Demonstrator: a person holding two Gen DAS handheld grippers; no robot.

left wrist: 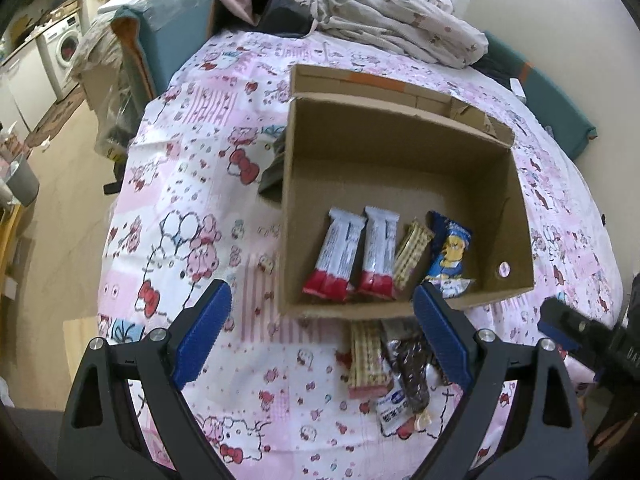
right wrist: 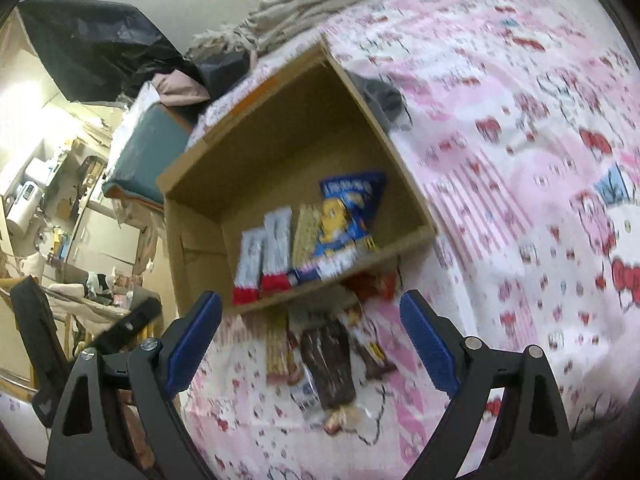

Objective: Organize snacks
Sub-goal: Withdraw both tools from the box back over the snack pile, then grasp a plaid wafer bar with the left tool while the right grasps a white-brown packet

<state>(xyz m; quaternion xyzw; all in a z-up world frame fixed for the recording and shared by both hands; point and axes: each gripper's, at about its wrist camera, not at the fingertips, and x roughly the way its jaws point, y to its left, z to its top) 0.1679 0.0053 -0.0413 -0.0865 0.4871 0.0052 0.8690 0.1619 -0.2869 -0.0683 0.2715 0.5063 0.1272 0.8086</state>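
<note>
An open cardboard box (left wrist: 400,152) (right wrist: 288,136) lies on a pink cartoon bedspread. Along its near wall lie two white-and-red bars (left wrist: 354,258) (right wrist: 266,254), a beige wafer pack (left wrist: 412,254) (right wrist: 306,226) and a blue snack bag (left wrist: 450,248) (right wrist: 350,208). In front of the box a loose pile holds a wafer pack (left wrist: 368,360) (right wrist: 278,344), a dark chocolate bar (left wrist: 414,372) (right wrist: 328,364) and a small white packet (left wrist: 394,404). My left gripper (left wrist: 322,334) hovers open over the box's near edge. My right gripper (right wrist: 310,342) hangs open above the pile, nothing between its blue pads.
Crumpled bedding (left wrist: 400,24) and dark clothes lie behind the box. A grey cloth (left wrist: 272,172) sits by its left wall. The bed drops off at the left toward a teal chair (left wrist: 168,44) and a washing machine (left wrist: 64,48). The right gripper's arm (left wrist: 580,332) shows at the right.
</note>
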